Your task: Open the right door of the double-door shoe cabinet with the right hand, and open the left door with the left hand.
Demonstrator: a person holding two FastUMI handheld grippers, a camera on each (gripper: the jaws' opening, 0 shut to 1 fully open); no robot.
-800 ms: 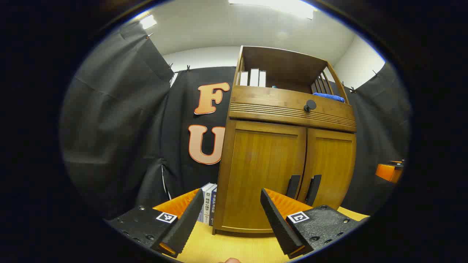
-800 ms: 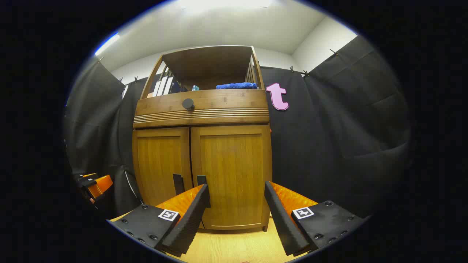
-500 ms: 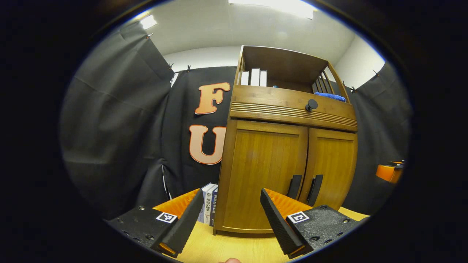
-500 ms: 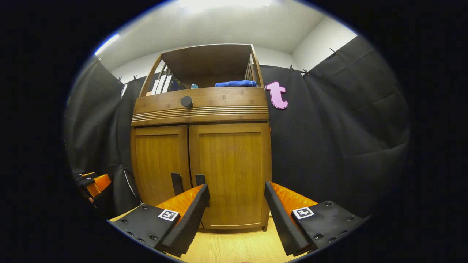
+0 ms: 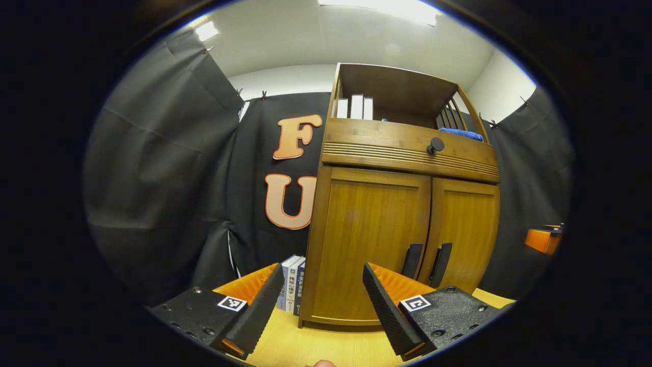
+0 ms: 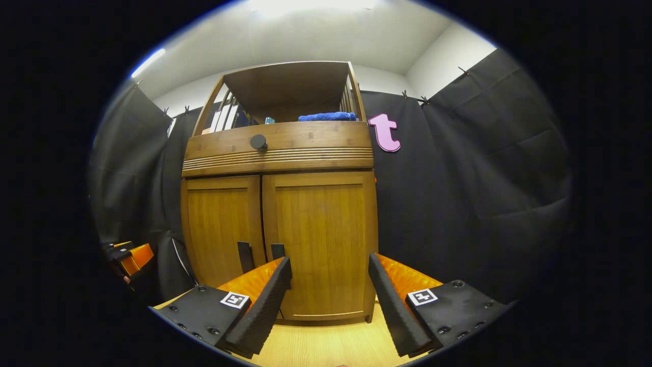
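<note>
Both doors of the shoe cabinet (image 6: 280, 224) are shut, so nothing is done yet. Your right gripper (image 6: 330, 300) has its fingers spread wide apart and holds nothing. The right door (image 6: 322, 239) stands straight ahead of it, but that door's handle (image 6: 278, 251) sits ahead and to the left, just beyond the left fingertip, a dark upright bar beside the centre seam. Judging from this, you need to shift left and come in with the fingers either side of that vertical bar.

Your left gripper (image 5: 323, 311) is likewise open and empty. The left door's handle (image 5: 411, 260) lies ahead and to its right, upright, well apart from the fingertips. The right gripper looks nearer its handle.

Books (image 5: 292, 283) stand on the table (image 5: 305, 346) left of the cabinet; their spine print is too small to read.
</note>
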